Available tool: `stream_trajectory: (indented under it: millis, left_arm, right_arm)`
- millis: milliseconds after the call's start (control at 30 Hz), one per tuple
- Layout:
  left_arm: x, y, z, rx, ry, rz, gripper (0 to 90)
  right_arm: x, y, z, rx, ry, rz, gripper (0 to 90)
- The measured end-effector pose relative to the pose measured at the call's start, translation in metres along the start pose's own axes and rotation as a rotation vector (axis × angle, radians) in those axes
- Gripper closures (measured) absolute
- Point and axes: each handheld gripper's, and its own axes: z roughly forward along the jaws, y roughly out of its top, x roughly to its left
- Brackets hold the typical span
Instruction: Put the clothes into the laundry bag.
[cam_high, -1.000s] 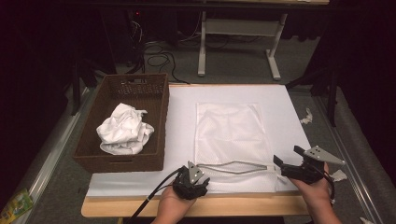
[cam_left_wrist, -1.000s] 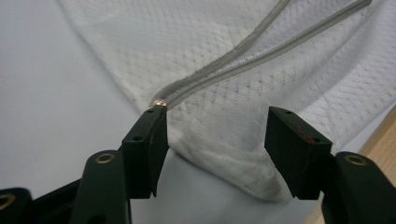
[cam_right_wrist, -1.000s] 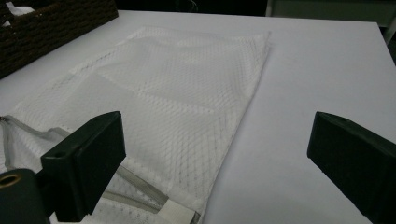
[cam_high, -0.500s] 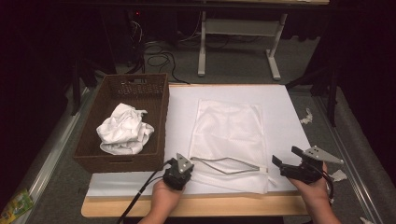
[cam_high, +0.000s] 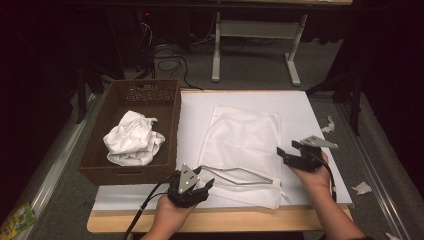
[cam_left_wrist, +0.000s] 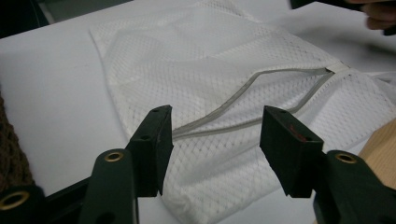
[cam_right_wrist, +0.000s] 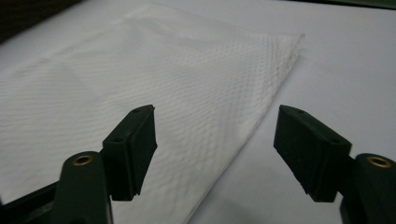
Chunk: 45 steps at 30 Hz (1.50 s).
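Basically: mesh laundry bag (cam_high: 242, 150) lies flat on the white mat, beside the basket (cam_high: 165, 107) holding crumpled white clothes (cam_high: 132, 137). Left gripper (cam_left_wrist: 215, 140) has just been opening, nothing clamped, straddling the grey zipper mouth (cam_left_wrist: 252, 100). Right gripper (cam_right_wrist: 215, 144), closing but gripping nothing, hovers over the bag's right edge. Probably pinch the upper lip alone; layers are hard to separate here.

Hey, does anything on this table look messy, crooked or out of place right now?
Mostly tidy. The white mesh laundry bag lies slightly skewed on the white sheet, its zipper gaping open in a wavy line. A white cloth sits crumpled in the brown basket. Small white scraps lie off the table's right edge.
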Motion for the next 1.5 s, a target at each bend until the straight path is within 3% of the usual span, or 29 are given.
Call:
stream_trajectory:
  millis: [100, 167, 233, 333, 367, 433, 500, 600, 700, 867, 967, 1033, 1100, 1200, 1267, 1300, 1400, 1500]
  left_arm:
    - [0.011, -0.003, 0.006, 0.04, -0.01, -0.053, 43.8]
    - [0.016, -0.003, 0.005, 0.013, -0.011, -0.077, 43.7]
    - [0.018, -0.001, 0.002, -0.007, -0.014, -0.078, 43.9]
    - [0.019, -0.001, 0.0, -0.017, -0.019, -0.067, 43.9]
    - [0.02, -0.001, 0.001, -0.015, -0.025, -0.072, 45.0]
    - [0.02, -0.002, 0.002, -0.01, -0.016, -0.079, 47.9]
    - [0.019, -0.002, 0.004, -0.008, -0.012, -0.083, 47.5]
    - [0.016, -0.002, 0.006, 0.006, -0.015, -0.063, 47.2]
    - [0.013, 0.001, 0.009, 0.009, 0.01, -0.034, 46.3]
    - [0.008, 0.002, 0.022, 0.027, 0.005, -0.044, 46.2]
    - [0.006, 0.003, 0.034, 0.046, 0.009, -0.038, 47.3]
    - [0.007, 0.005, 0.044, 0.066, 0.013, -0.039, 47.9]
    - [0.008, 0.006, 0.056, 0.097, 0.026, -0.044, 47.3]
    - [0.013, 0.005, 0.072, 0.141, 0.077, -0.028, 44.2]
    - [0.019, 0.004, 0.077, 0.161, 0.083, -0.055, 40.1]
    - [0.022, 0.004, 0.079, 0.172, 0.075, -0.07, 41.3]
    - [0.026, 0.002, 0.086, 0.223, 0.043, -0.118, 50.9]
    - [0.026, 0.001, 0.088, 0.225, 0.042, -0.112, 64.8]
  right_arm:
    - [-0.01, 0.012, 0.037, 0.074, -0.045, 0.025, 33.6]
    - [-0.017, 0.019, 0.055, 0.112, -0.083, 0.044, 35.7]
    - [-0.024, 0.025, 0.067, 0.126, -0.085, 0.084, 41.9]
    - [-0.026, 0.029, 0.077, 0.15, -0.102, 0.096, 49.1]
    - [-0.024, 0.03, 0.089, 0.211, -0.129, 0.05, 62.9]
    - [-0.021, 0.032, 0.09, 0.2, -0.15, 0.011, 85.2]
    - [-0.021, 0.033, 0.09, 0.214, -0.151, 0.012, 90.0]
    - [-0.025, 0.031, 0.08, 0.219, -0.161, -0.005, 90.0]
    - [-0.038, 0.021, 0.06, 0.197, -0.169, 0.008, 90.0]
    - [-0.065, -0.007, 0.021, 0.195, -0.209, 0.044, 90.0]
    - [-0.073, -0.023, 0.002, 0.189, -0.225, 0.011, 89.1]
    - [-0.075, -0.028, -0.007, 0.165, -0.219, 0.025, 78.0]
    - [-0.074, -0.03, -0.017, 0.124, -0.198, 0.039, 72.6]
    - [-0.066, -0.034, -0.034, 0.067, -0.177, 0.05, 66.5]
    - [-0.063, -0.036, -0.044, 0.038, -0.148, 0.069, 65.0]
    - [-0.06, -0.038, -0.048, 0.032, -0.146, 0.05, 64.1]
    - [-0.049, -0.042, -0.056, 0.033, -0.141, -0.001, 62.8]
    - [-0.041, -0.043, -0.063, 0.021, -0.125, -0.011, 60.1]
